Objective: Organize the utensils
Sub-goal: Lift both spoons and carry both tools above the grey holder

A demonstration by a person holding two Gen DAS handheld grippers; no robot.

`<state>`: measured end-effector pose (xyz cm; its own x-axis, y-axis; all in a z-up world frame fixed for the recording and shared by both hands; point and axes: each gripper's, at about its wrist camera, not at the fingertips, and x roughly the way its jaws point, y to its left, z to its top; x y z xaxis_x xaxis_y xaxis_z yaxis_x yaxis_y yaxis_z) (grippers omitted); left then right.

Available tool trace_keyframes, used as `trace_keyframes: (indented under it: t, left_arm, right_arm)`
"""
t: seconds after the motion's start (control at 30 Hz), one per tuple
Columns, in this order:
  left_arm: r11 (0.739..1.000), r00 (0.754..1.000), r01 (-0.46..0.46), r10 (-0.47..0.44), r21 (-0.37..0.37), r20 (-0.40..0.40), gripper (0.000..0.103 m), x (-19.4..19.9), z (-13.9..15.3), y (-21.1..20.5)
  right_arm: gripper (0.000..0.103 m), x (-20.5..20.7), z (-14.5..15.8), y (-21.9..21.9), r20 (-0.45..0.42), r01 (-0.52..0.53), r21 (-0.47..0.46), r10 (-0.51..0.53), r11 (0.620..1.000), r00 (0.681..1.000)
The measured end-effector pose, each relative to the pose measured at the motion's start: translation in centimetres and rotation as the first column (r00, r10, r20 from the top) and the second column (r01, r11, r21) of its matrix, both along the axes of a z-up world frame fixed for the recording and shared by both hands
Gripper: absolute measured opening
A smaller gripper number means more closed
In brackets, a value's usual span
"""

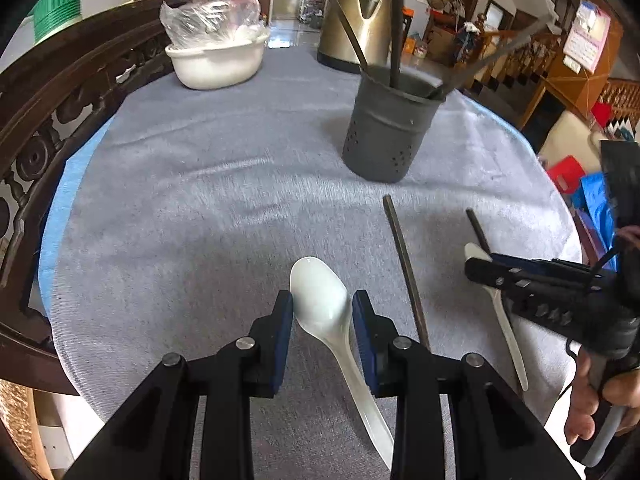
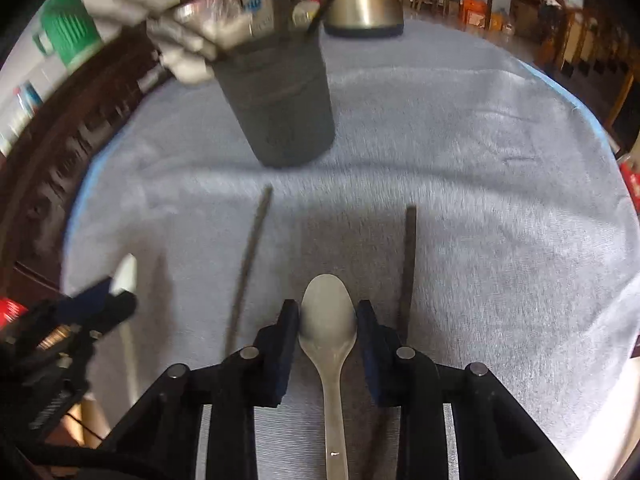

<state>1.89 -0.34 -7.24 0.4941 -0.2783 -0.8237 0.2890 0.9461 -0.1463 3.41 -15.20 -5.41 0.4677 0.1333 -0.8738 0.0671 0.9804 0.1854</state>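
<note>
In the left wrist view we see at 11 o'clock a white basin (image 1: 218, 65) with a plastic bag (image 1: 210, 16) in it, far on the grey cloth (image 1: 200, 184). At 12 o'clock stands a metal kettle (image 1: 358, 24), and just before it the dark utensil holder (image 1: 390, 126) with some long handles in it.

Low in the middle, our left gripper (image 1: 322, 312) has its jaws spread, one on each side of the bowl of a white spoon (image 1: 320, 300) that lies on the cloth. We cannot tell if the pads touch it.

Near 3 o'clock lies a dark chopstick (image 1: 404, 264), and then our right gripper (image 1: 478, 266) comes in from the side.

In the right wrist view, which is blurred, the right gripper (image 2: 328, 320) also stands with jaws apart around the bowl of a second white spoon (image 2: 329, 320). Another dark chopstick (image 2: 410, 264) lies just beside it at 1 o'clock.
</note>
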Motion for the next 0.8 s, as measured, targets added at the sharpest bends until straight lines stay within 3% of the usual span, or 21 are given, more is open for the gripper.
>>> trace_keyframes:
  t: [0.17,0.33,0.5,0.7,0.8]
  left_arm:
    - [0.999,0.997,-0.039,0.04,-0.029,0.062,0.032,0.2,2.1,0.6]
    - [0.995,0.987,-0.077,0.086,-0.064,0.139,0.032,0.2,4.7,1.2]
    - [0.99,0.967,-0.108,0.125,-0.087,0.224,0.032,1.0,7.7,1.3]
    - [0.984,0.92,-0.13,0.166,-0.122,0.355,0.032,2.5,12.9,1.3]
    - [0.983,0.878,-0.131,0.175,-0.127,0.445,0.032,3.6,15.8,1.0]
  right_arm:
    - [0.031,-0.5,3.3,-2.5,0.139,0.039,0.196,-0.068,0.98,0.988]
    - [0.031,-0.9,6.3,-3.6,0.276,0.011,0.315,-0.102,0.949,0.956]
    - [0.031,-0.3,8.8,-3.5,0.364,-0.035,0.358,-0.105,0.933,0.925]
    - [0.031,1.5,12.5,-2.4,0.458,-0.071,0.373,-0.117,0.925,0.881]
    - [0.031,3.0,14.1,-2.0,0.508,-0.082,0.37,-0.128,0.926,0.852]
